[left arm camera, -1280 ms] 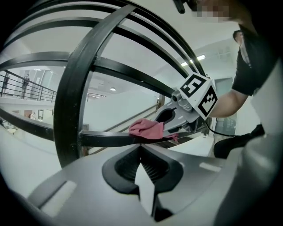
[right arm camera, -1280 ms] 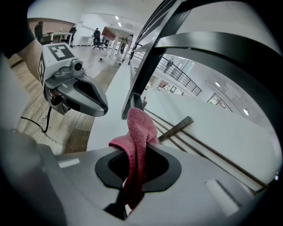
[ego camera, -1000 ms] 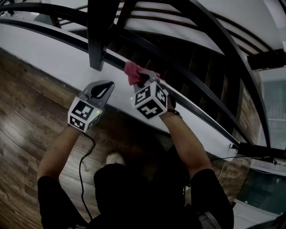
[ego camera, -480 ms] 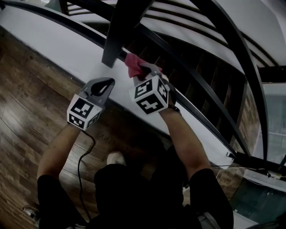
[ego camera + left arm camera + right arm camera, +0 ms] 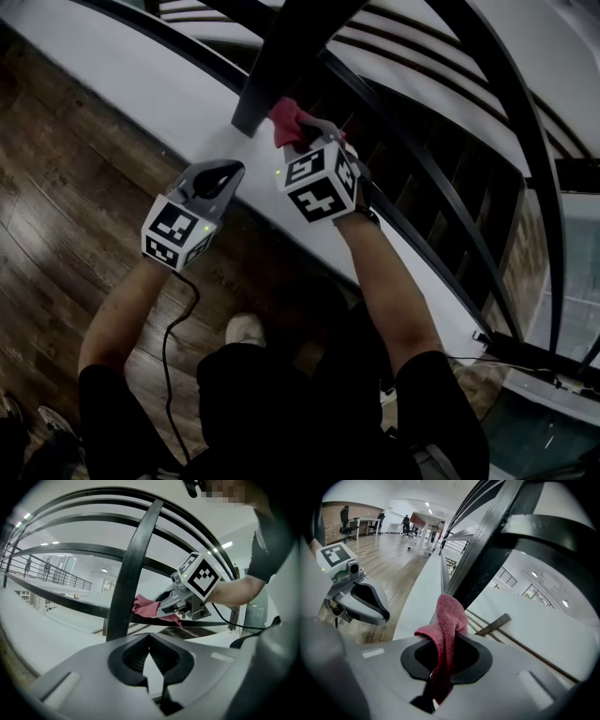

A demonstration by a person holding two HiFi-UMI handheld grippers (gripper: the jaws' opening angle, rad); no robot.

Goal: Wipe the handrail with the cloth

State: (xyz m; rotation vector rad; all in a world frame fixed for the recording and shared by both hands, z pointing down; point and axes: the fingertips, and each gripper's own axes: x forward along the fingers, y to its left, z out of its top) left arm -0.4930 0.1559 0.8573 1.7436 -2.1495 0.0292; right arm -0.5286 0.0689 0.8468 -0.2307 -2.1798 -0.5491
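The red cloth (image 5: 289, 120) is pinched in my right gripper (image 5: 302, 141), which is shut on it. The cloth presses against the lower black rail (image 5: 422, 183) of the handrail, right at the foot of a broad black post (image 5: 291, 47). In the right gripper view the cloth (image 5: 450, 618) stands up out of the jaws against that post (image 5: 487, 541). My left gripper (image 5: 214, 183) hovers to the left over the white ledge, shut and empty. In the left gripper view its jaws (image 5: 150, 637) point at the post (image 5: 133, 569), with the cloth (image 5: 145, 607) and right gripper (image 5: 176, 605) beyond.
A white ledge (image 5: 159, 84) runs under the rails, with dark wooden floor (image 5: 56, 216) on the near side. A black cable (image 5: 173, 347) hangs from the left gripper beside a white shoe (image 5: 244, 330). More curved black rails (image 5: 525, 122) arch above. Distant people and chairs (image 5: 347, 520) are across the hall.
My right gripper has slid the cloth along the lower rail up to the foot of the black post. The left gripper has stayed roughly where it was.
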